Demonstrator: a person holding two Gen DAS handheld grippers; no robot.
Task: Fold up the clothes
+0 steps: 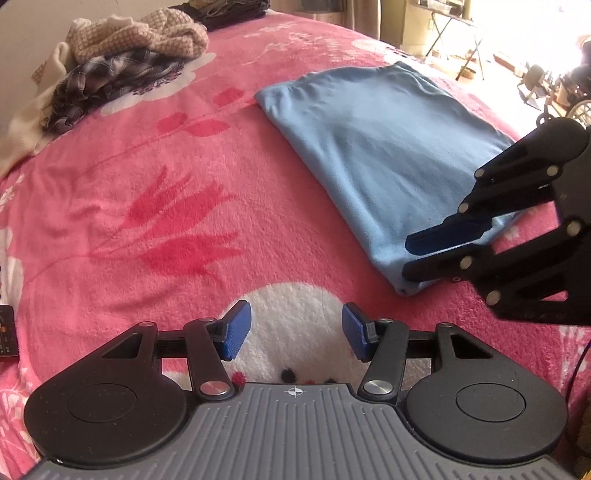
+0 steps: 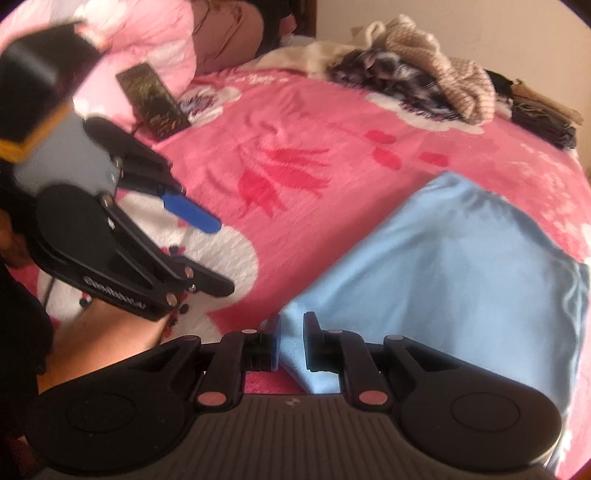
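A folded light blue garment (image 1: 376,147) lies flat on the pink flowered blanket (image 1: 147,192); it also shows in the right wrist view (image 2: 461,266). My left gripper (image 1: 295,330) is open and empty, above the blanket just left of the garment's near corner. It also shows in the right wrist view (image 2: 225,254). My right gripper (image 2: 291,339) is at the garment's near corner, jaws narrowly apart with a fold of blue cloth between them. In the left wrist view it (image 1: 408,258) reaches in from the right over that corner.
A pile of unfolded clothes, a beige knit (image 1: 155,33) and a plaid piece (image 1: 107,81), lies at the bed's far left. Dark folded clothes (image 1: 229,11) sit behind it. A dark flat box (image 2: 155,99) lies near a pink pillow (image 2: 140,40). Furniture stands beyond the bed's right edge.
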